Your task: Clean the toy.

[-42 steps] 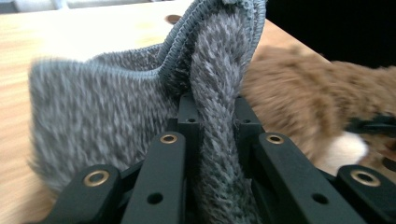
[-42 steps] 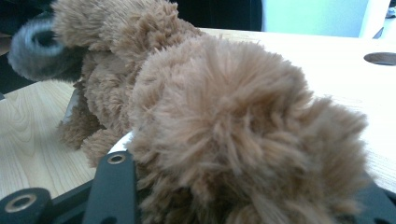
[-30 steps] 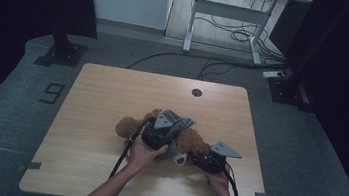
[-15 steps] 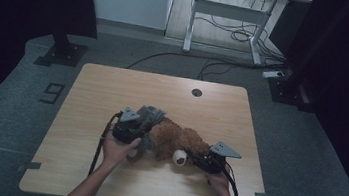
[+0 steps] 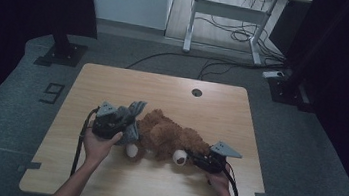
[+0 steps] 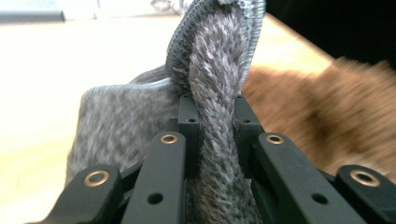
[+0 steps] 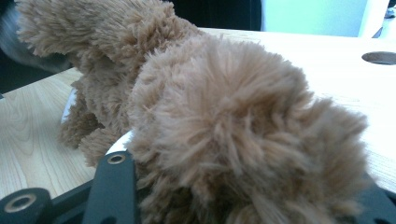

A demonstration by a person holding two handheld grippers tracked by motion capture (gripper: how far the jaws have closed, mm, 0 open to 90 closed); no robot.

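Plush bear (image 5: 167, 137) lies on its side on the table (image 5: 173, 90), in the near half, roughly centred between the left and right edges. Knit garment (image 5: 132, 118) sits at the bear's left end, touching it, partly raised off the tabletop. Left gripper (image 5: 118, 121) is just left of the bear, jaws pinching a fold of the garment (image 6: 217, 93). Right gripper (image 5: 200, 160) is at the bear's right end, near the front edge, jaws either side of plush (image 7: 233, 140). Cable hole (image 5: 197, 92) lies behind the bear, towards the far edge.
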